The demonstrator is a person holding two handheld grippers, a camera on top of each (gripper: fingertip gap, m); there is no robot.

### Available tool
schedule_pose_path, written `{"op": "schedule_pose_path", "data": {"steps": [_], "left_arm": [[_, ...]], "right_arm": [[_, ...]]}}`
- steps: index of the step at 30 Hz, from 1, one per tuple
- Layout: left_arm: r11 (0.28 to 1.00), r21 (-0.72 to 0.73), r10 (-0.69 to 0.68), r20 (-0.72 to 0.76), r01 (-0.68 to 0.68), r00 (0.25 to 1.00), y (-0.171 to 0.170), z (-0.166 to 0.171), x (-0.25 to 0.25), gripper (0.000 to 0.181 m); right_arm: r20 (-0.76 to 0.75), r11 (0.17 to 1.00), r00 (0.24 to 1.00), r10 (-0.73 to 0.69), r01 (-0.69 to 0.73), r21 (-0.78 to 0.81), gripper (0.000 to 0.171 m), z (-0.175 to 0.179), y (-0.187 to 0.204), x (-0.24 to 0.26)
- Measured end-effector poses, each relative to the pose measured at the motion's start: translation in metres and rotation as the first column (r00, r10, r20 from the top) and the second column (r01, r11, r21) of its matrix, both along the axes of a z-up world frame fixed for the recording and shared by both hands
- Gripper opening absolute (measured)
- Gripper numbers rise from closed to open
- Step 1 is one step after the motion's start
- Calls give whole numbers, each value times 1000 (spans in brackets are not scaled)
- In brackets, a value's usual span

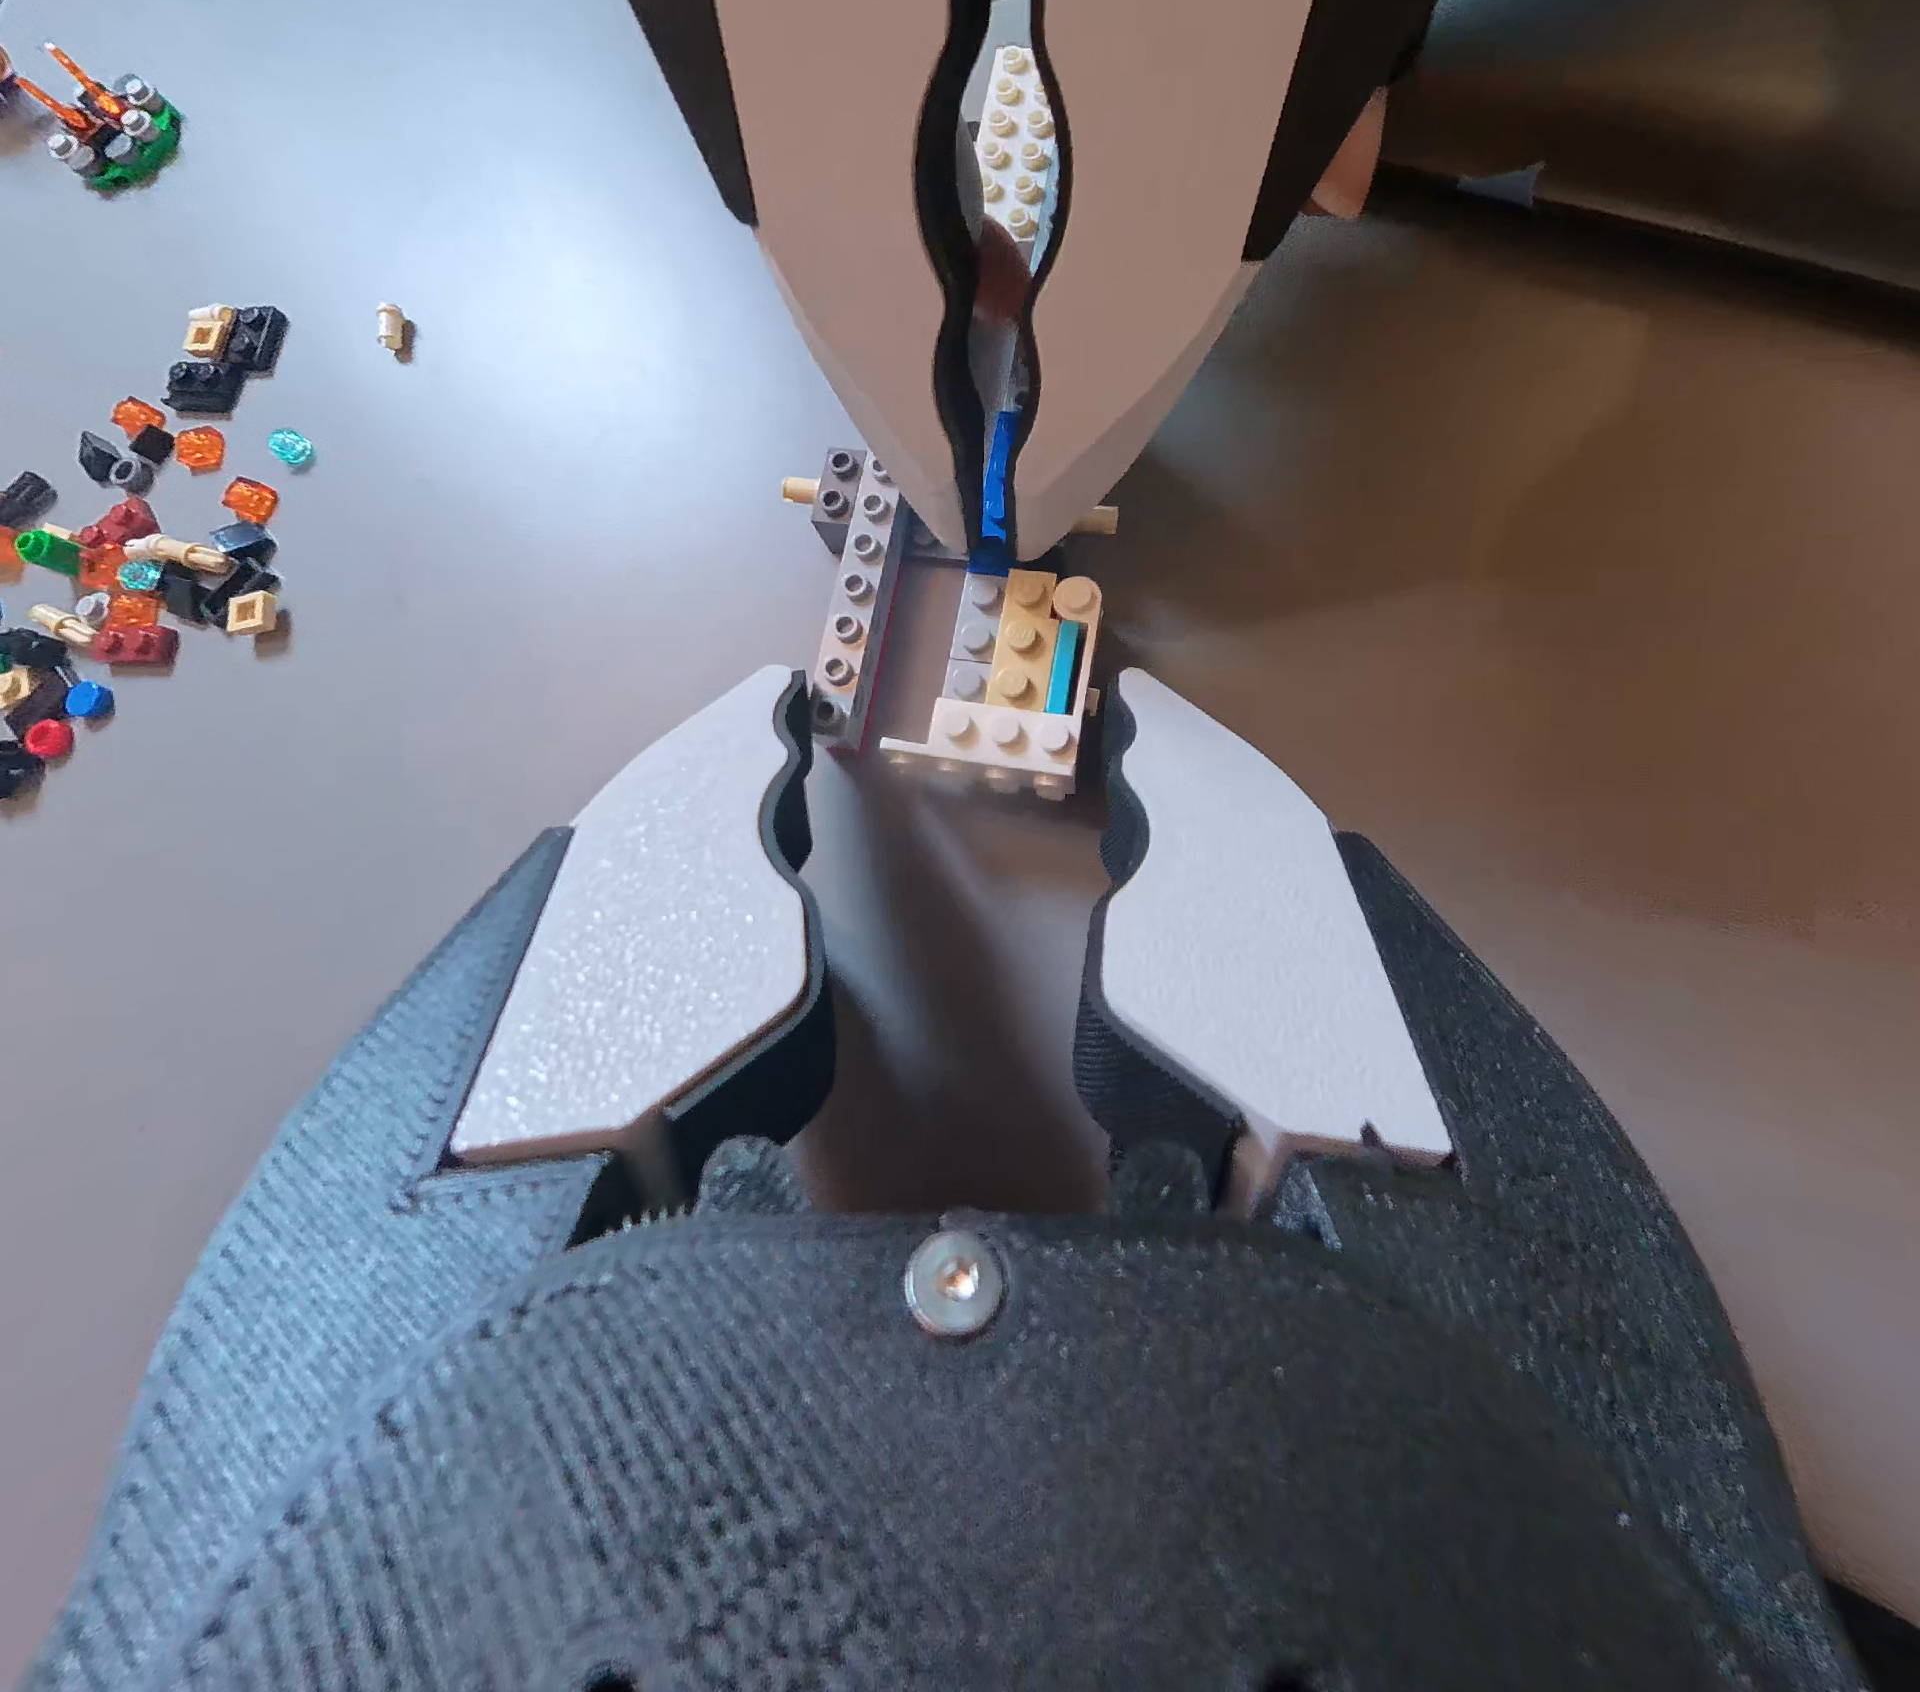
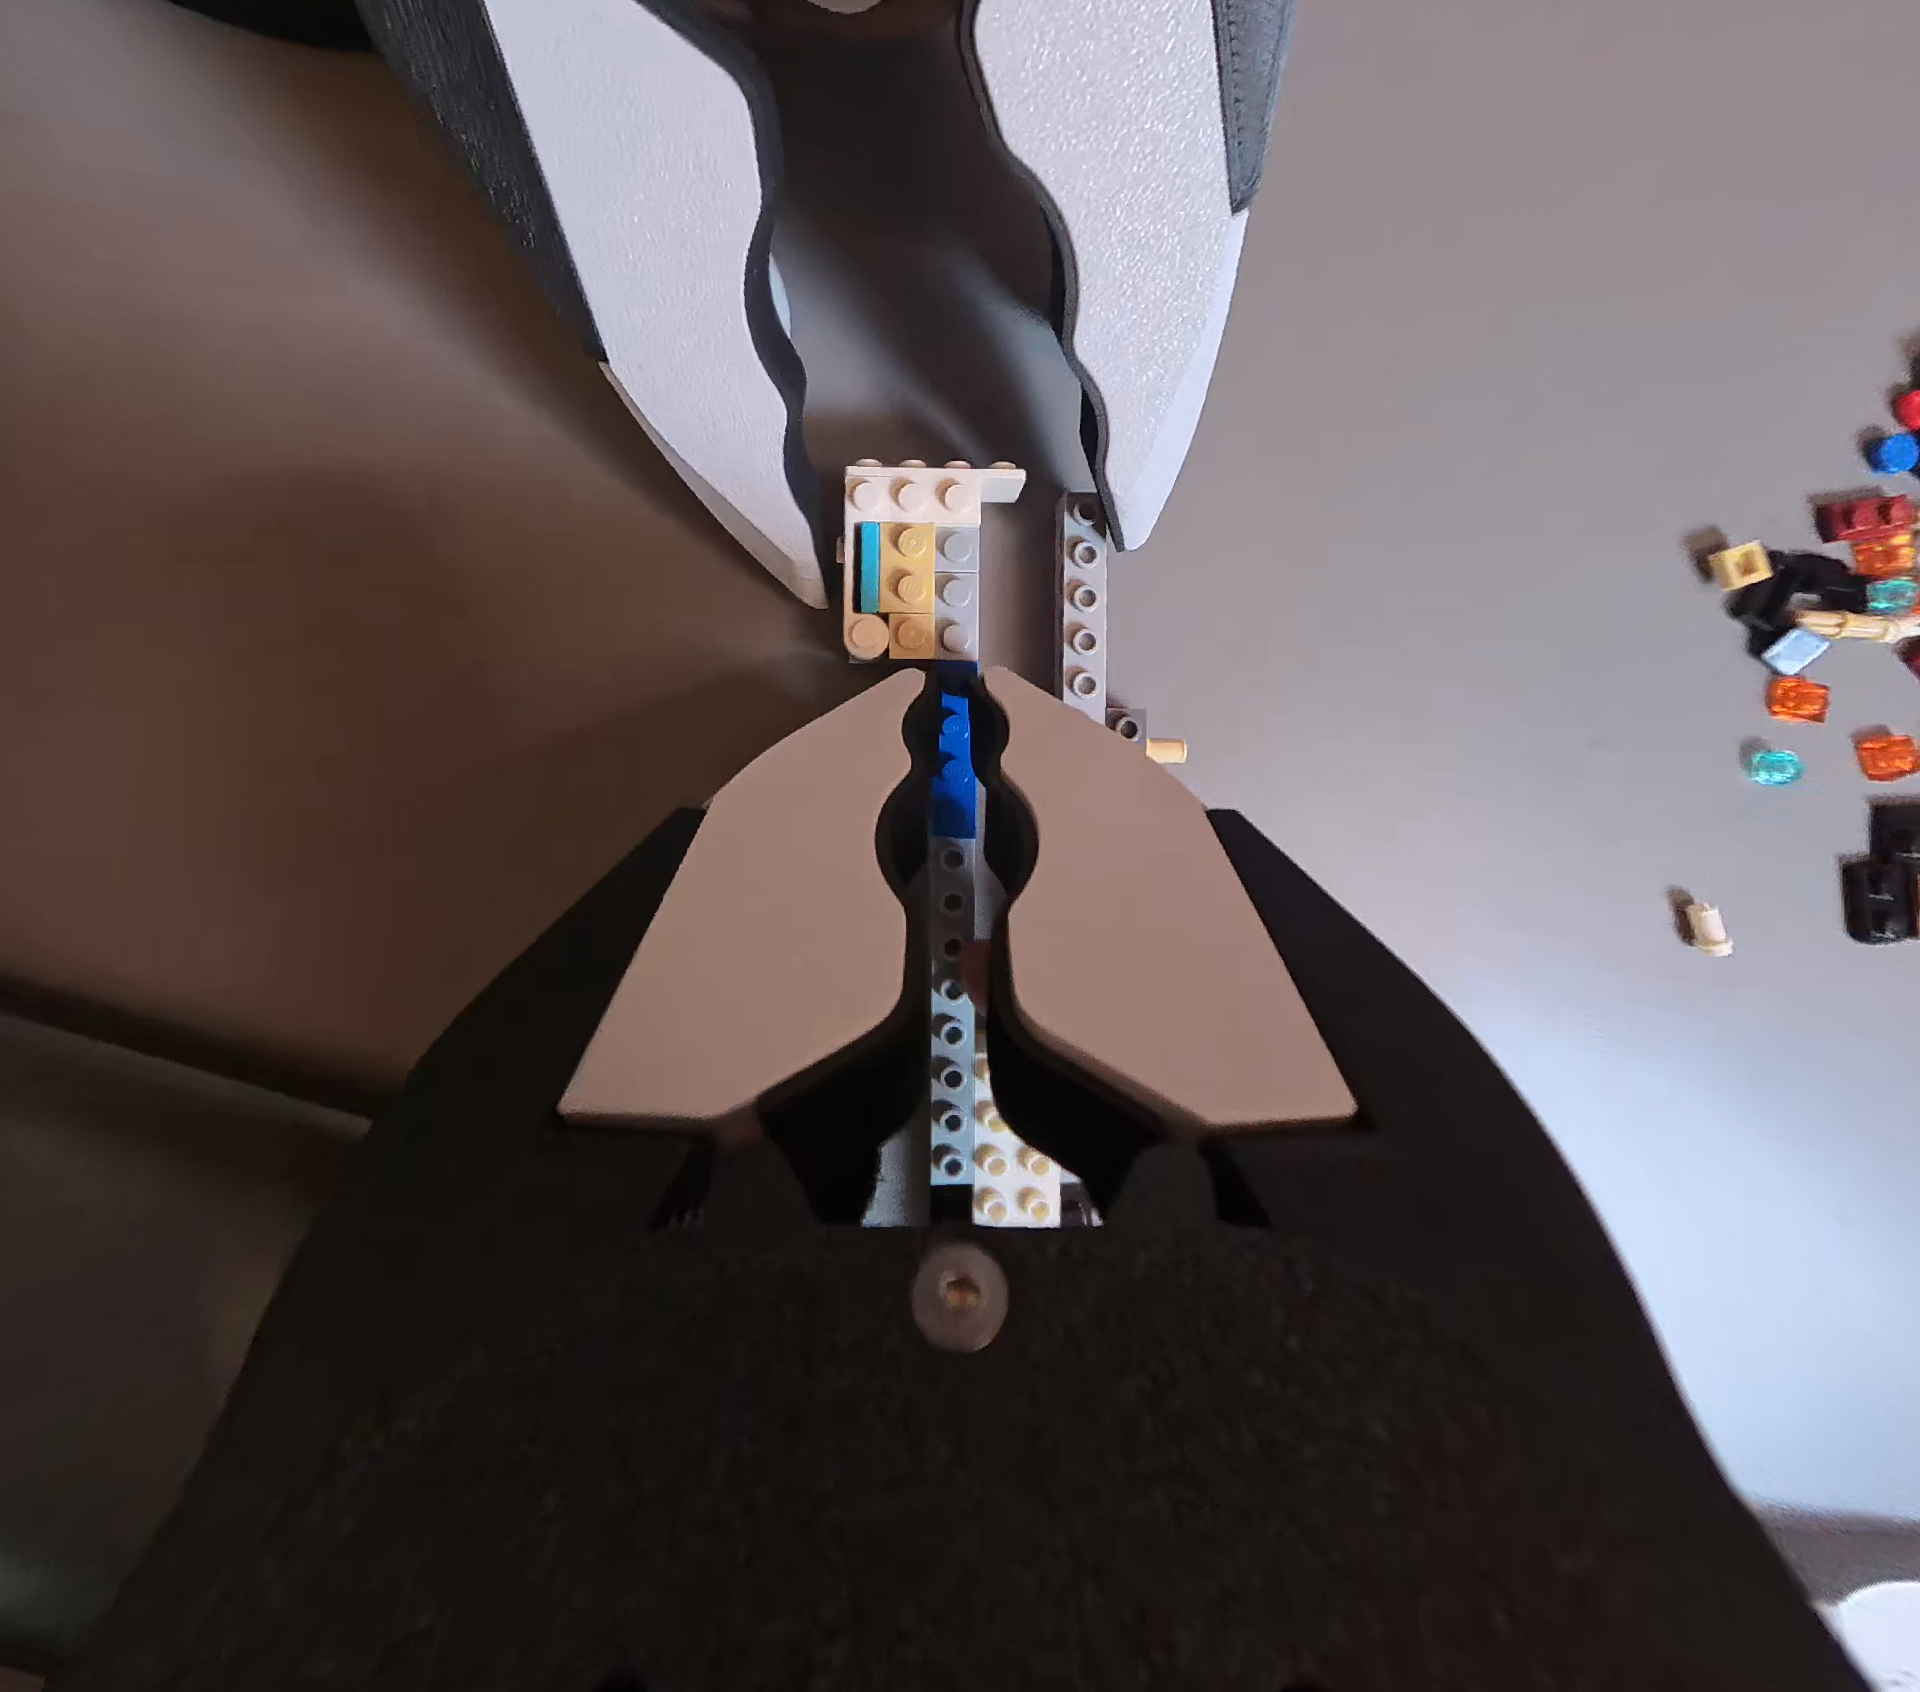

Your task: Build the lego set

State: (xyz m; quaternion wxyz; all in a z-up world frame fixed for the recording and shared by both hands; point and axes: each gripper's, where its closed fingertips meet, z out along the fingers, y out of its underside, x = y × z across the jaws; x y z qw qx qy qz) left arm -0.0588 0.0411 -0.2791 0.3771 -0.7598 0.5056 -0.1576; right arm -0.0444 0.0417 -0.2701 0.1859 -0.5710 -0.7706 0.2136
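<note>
Grey counter carries the lego assembly between both tools: the right claw is clenched on its blue plate, apparently seating it, while the left claw stands released, bracketing the near end for support.

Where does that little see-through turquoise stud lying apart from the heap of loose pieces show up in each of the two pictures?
Left wrist view: the turquoise stud lies at the left edge, on the right fringe of the loose pieces.
Right wrist view: the same stud lies at the far right, mid-height.
Shared landmark: the orange translucent piece beside it, and the half-built model in the middle.
</note>
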Motion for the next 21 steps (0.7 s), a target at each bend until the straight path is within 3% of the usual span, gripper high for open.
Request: {"op": "schedule_pose_path", "data": {"steps": [1, 15, 21], "left_arm": [[1000, 2, 2, -2, -2, 1000, 0, 0, 0, 53], [999, 14, 31, 3, -31, 1000, 0, 0, 1, 52], [999, 18, 37, 2, -38, 999, 0, 0, 0, 52]], "right_arm": [[16, 1000, 1000, -2, 2, -17, 5, 0, 0, 0], [212, 996, 974, 81, -70, -59, 5, -3, -1, 1], [155, 999, 987, 34, -31, -20, 5, -2, -2, 0]]}}
